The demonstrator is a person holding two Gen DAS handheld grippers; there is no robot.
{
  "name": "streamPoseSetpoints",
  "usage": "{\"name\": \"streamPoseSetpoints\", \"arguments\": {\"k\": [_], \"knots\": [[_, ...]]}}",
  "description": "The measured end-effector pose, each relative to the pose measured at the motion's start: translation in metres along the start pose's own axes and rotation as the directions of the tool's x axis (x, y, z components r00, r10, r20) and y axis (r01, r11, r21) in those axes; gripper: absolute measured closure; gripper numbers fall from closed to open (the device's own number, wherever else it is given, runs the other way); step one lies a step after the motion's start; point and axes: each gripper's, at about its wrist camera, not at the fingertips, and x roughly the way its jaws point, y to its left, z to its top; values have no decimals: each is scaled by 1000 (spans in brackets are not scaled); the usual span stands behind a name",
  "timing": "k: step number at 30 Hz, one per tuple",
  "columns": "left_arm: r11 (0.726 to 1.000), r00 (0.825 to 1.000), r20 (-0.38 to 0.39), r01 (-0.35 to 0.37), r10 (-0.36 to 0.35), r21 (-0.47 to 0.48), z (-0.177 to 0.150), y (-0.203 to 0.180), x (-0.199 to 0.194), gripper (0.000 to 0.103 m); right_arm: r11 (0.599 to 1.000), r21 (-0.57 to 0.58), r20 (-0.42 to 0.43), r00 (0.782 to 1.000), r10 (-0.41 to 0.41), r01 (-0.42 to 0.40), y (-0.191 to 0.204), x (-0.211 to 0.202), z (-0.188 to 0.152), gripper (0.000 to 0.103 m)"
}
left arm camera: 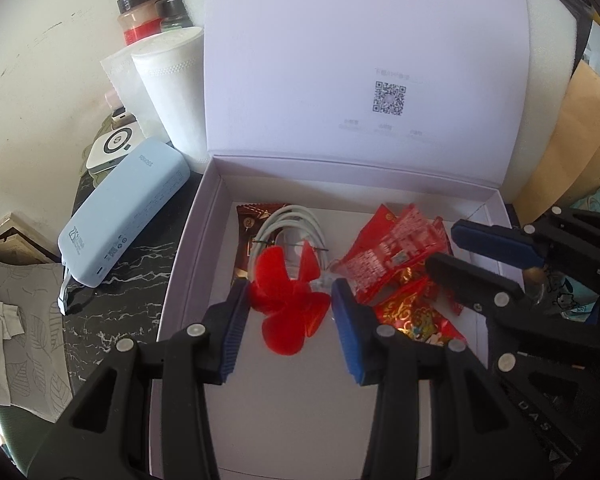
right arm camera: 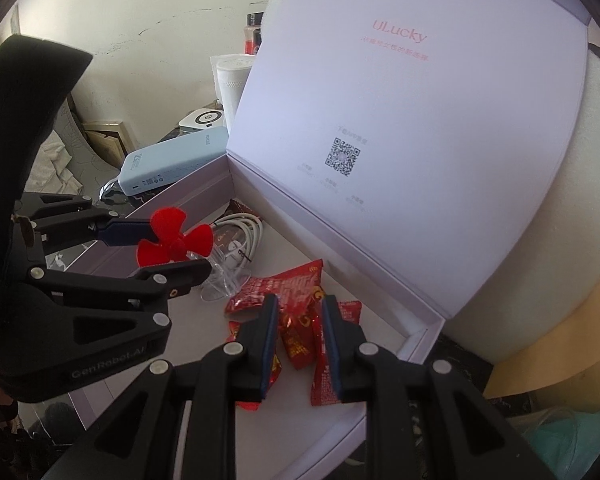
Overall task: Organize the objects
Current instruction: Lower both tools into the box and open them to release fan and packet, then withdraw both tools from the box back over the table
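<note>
Red fan (left arm camera: pixel 290 300) is sitting between the left fingers (left arm camera: pixel 236 328), inside the open white box (left arm camera: pixel 196 248); whether the pads are pressing it or only bracketing it cannot be told from either view, though the gap looks fan-wide. Risk: thin blades bending or slipping free if only blade tips are being pinched, and the clear body (right arm camera: pixel 220 280) below the blades is snagging-prone beside the coiled white cable (left arm camera: pixel 284 224) just beyond the fingertips. Right fingers (right arm camera: pixel 330 340) are nearly closed, a narrow gap showing, red snack packets (right arm camera: pixel 296 300) lying between and under them; grip unconfirmed. Risk: a packet dragging its neighbours out, or the two tools colliding, since they are working close together. Both hands are pitching steeply downward into the box, left tool crossing ahead-left of the right fingers. Blue power bank (left arm camera: pixel 124 216) is lying on the dark surface (left arm camera: pixel 140 264), outside the box, left of the left fingers.
</note>
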Motion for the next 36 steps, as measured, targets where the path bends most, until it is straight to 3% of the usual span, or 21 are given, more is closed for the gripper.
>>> {"name": "streamPoseSetpoints", "arguments": {"k": [13,15,18,24,36], "knots": [[998,998,40,-36,38,-44,-2,5,-37,60,999,-11,50,998,-41,42,2,-47,0,81],[998,998,48,-44,46,-46,-4,3,-45,54,998,-16,57,997,-58,59,4,-55,0,63],[997,996,69,-58,62,-60,-5,4,-55,46,994,-27,84,991,-106,109,7,-66,0,49],[993,991,104,-81,89,-87,-7,6,-82,44,992,-6,95,988,-123,124,6,-89,-1,40],[991,973,196,-103,119,-86,-23,-7,-145,35,993,38,118,986,-114,110,14,-140,-14,39]]}}
